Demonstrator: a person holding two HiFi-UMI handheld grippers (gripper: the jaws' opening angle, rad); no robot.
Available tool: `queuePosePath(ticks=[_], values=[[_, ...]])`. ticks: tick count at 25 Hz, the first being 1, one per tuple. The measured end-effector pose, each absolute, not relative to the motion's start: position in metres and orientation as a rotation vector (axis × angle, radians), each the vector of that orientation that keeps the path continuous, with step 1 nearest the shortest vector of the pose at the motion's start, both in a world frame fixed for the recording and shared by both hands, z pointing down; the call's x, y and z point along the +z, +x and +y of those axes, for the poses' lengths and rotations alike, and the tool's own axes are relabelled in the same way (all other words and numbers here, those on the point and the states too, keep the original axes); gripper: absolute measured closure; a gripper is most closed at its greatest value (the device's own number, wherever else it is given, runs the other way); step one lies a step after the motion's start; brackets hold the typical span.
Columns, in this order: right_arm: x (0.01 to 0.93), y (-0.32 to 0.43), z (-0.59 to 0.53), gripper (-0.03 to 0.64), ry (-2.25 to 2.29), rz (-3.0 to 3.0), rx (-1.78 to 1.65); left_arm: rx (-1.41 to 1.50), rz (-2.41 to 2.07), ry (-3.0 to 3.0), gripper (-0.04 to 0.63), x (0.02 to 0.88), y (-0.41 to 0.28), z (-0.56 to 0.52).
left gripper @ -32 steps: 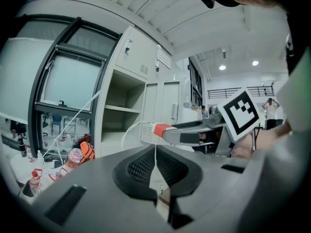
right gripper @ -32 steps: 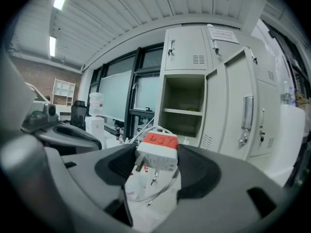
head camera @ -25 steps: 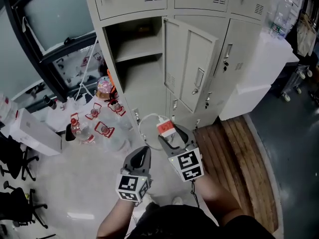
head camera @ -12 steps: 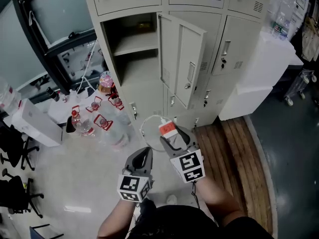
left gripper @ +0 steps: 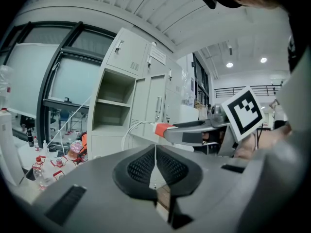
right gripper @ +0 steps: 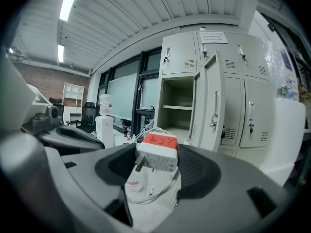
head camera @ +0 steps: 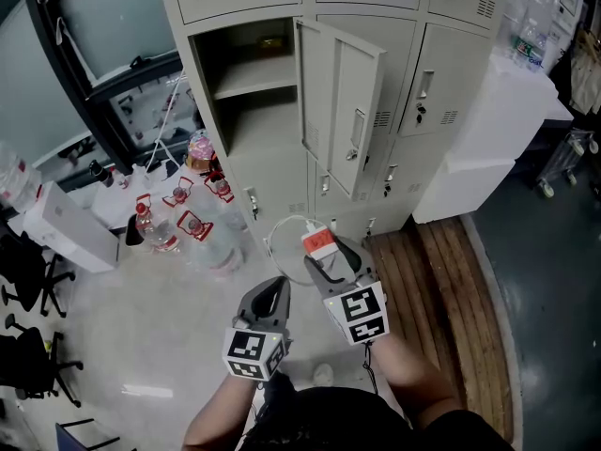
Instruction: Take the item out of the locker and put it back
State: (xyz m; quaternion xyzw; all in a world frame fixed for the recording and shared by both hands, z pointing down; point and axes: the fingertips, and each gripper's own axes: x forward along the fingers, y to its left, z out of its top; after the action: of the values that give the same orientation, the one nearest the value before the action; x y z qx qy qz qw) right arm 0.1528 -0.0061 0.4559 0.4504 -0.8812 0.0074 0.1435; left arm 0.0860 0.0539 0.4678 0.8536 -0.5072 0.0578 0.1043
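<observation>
okay, the charger (right gripper: 156,153), a white block with a red-taped end, is out of the locker and sits clamped between the fingers (right gripper: 196,174) of the right gripper (right gripper: 155,165), dark pads pressing on both its sides. its white cable (right gripper: 151,129) loops out ahead of the block, and a metal plug pin pokes off to the left in the right gripper view. just beside it, on the person's left, the left gripper (left gripper: 155,166) has its fingers (left gripper: 141,169) pressed together with nothing between them.

both grippers point toward the grey locker bank (head camera: 235,3), held over the pale floor (head camera: 141,327) in front of it and well apart from it. one compartment (head camera: 246,111) stands open, its door (head camera: 343,92) swung out to the right, and a shelf (head camera: 254,75) crosses it partway up. something small sits at the back above that shelf, too dim to name.

out to the left of the lockers, clear plastic bottles (head camera: 155,238) with red labels crowd the floor, with a white box (head camera: 70,238) beyond them. to the right, a wooden platform (head camera: 441,280) runs along the base of the lockers.
</observation>
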Motion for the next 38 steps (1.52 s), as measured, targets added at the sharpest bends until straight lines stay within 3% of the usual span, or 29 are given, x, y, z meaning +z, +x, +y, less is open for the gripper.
queuePosePath(ticks=[15, 38], values=[[0.445, 0.122, -0.016, 0.353, 1.295, -2.552, -0.02, 0.167, -1.491, 2.536, 0.584, 0.46, 0.061, 0.044], [0.435, 0.027, -0.09, 0.353, 1.395, -2.498, 0.001, 0.175, -1.427, 2.572, 0.584, 0.452, -0.045, -0.021]])
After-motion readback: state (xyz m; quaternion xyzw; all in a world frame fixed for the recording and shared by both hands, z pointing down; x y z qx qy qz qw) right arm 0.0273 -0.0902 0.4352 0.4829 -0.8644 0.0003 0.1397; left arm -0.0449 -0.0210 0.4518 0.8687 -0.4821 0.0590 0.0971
